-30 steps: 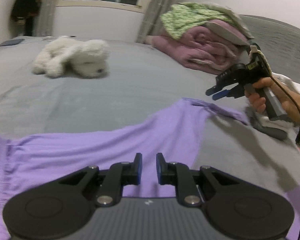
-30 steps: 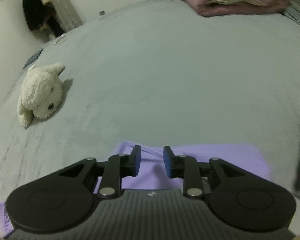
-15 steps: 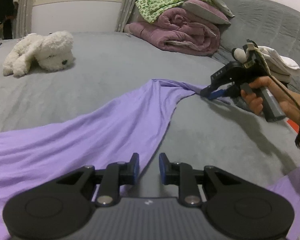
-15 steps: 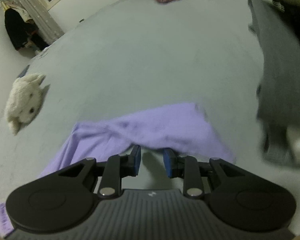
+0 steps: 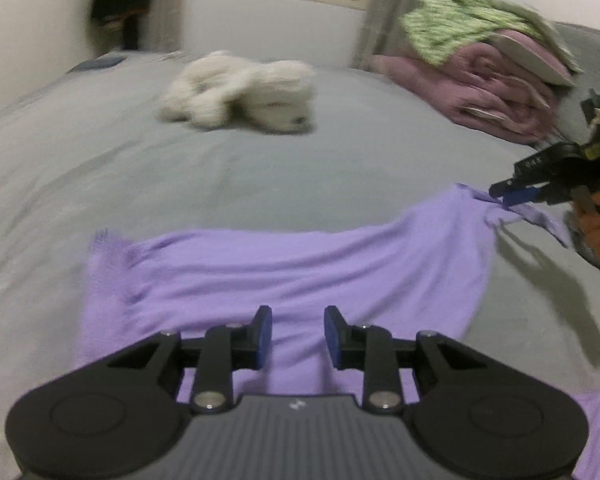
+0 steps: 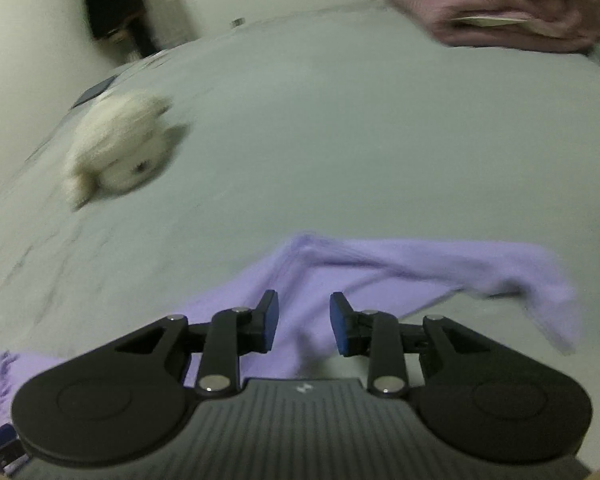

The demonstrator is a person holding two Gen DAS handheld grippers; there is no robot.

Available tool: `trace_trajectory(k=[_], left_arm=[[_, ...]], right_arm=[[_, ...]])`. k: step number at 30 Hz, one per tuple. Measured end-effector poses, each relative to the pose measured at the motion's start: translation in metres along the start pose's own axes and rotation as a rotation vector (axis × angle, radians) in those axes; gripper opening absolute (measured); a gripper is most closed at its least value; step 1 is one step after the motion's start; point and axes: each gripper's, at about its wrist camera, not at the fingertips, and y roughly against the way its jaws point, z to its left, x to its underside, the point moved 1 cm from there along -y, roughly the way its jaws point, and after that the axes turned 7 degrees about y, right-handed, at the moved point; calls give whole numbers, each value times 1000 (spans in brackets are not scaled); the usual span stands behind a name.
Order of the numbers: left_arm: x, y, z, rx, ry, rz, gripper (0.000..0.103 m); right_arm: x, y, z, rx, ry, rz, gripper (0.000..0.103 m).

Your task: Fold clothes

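Left wrist view is showing a soft lilac knit garment (image 5: 300, 276) lying spread across the near part of a grey bed (image 5: 180, 184), its fringed-looking edge at the left and a narrow end reaching toward the far right. Close over its near edge, the left hand-held gripper (image 5: 297, 336) is hovering with its blue-padded fingers (image 5: 263, 336) parted by a clear gap and nothing between them. At the right edge of this view, the right hand-held gripper (image 5: 512, 196) is sitting at the garment's narrow far-right end, where the cloth is rising to a small peak at its blue tips; whether those tips are touching the cloth cannot be told from here. A person's hand (image 5: 594, 224) is wrapping around its handle.

Right wrist view is showing the same garment (image 6: 380, 264) stretching from the near left to the right, with a raised fold running across it. The right hand-held gripper (image 6: 304, 322) is standing open above it, the fingers well apart and empty, with lilac cloth showing through the gap.

Further out, a fluffy white plush animal (image 5: 240, 94) is lying on the bed at the far left, well apart from the garment. A pile of folded mauve bedding (image 5: 480, 92) is resting at the far right, with a green patterned cloth (image 5: 452, 28) draped on top. Both views are blurred.
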Motion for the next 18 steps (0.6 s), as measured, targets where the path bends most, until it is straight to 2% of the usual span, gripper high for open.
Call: trace_trajectory(k=[6,14,18], left_arm=[[2,32,44,-76,67,-5,31],[13,63,98,-95,131,46,35],[18,76,119,-73,177,57,38]], right_arm=[[1,-9,75,-123,25,81,33],[11,-15,168,-206,105,161,37],[19,-20,210,-229,129,189,39]])
